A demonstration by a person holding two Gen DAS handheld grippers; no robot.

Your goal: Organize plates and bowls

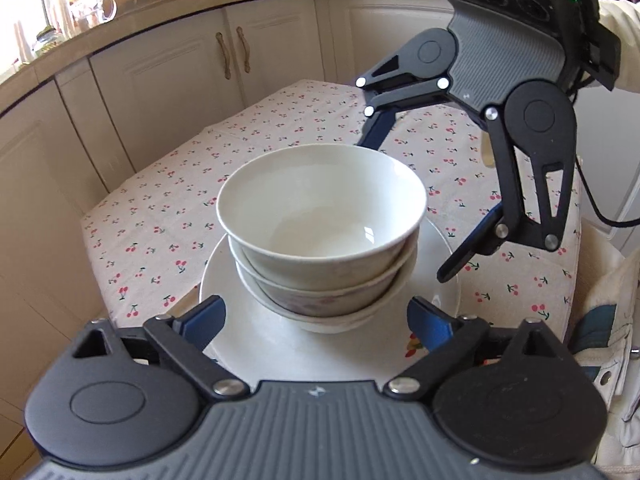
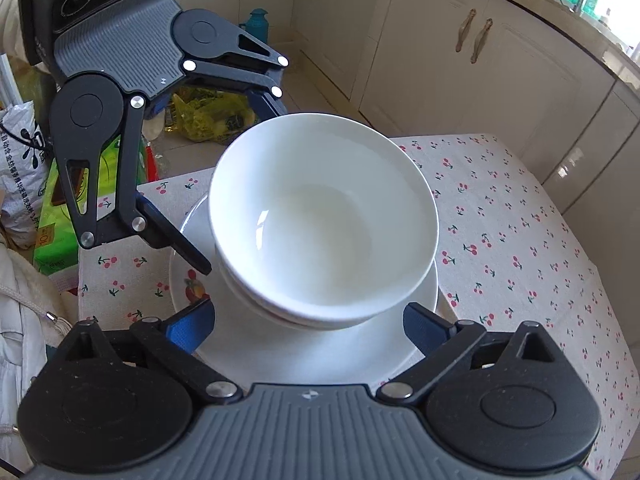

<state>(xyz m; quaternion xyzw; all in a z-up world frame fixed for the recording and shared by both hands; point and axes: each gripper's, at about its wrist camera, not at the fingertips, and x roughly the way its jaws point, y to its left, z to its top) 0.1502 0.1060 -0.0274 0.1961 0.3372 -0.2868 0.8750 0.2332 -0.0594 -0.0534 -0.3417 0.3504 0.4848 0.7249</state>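
On the small table with the cherry-print cloth [image 1: 168,216] stands a white plate [image 1: 240,344], and on it a stack of bowls [image 1: 320,240]. Three bowls can be counted from the left wrist view: a plain white one on top, a second nested under it with a faint pink pattern on its side, and a third at the bottom. Whether one plate or more lies beneath them cannot be told. A small fruit picture shows on the plate's rim in both views.

Two grippers face the stack from opposite sides. The left gripper [image 1: 316,316] has its blue-padded fingers [image 1: 206,316] spread wide, one on each side of the lowest bowl, above the plate and touching nothing. The right gripper [image 2: 308,320] is likewise wide apart, its pads flanking the stack without pressing on it. Each gripper shows in the other's view across the bowls, fingers splayed, pointing steeply down.

Beige cabinets [image 1: 160,80] with curved handles run behind the table under a countertop that carries glass jars, bottles and a cardboard box. Beside the table's far edge, in the right wrist view, lie a yellow plastic bag [image 2: 208,116], a green carton [image 2: 52,216], a printed sack and a teal flask [image 2: 258,20] on the floor. A white padded sleeve [image 2: 20,320] shows at the left margin.
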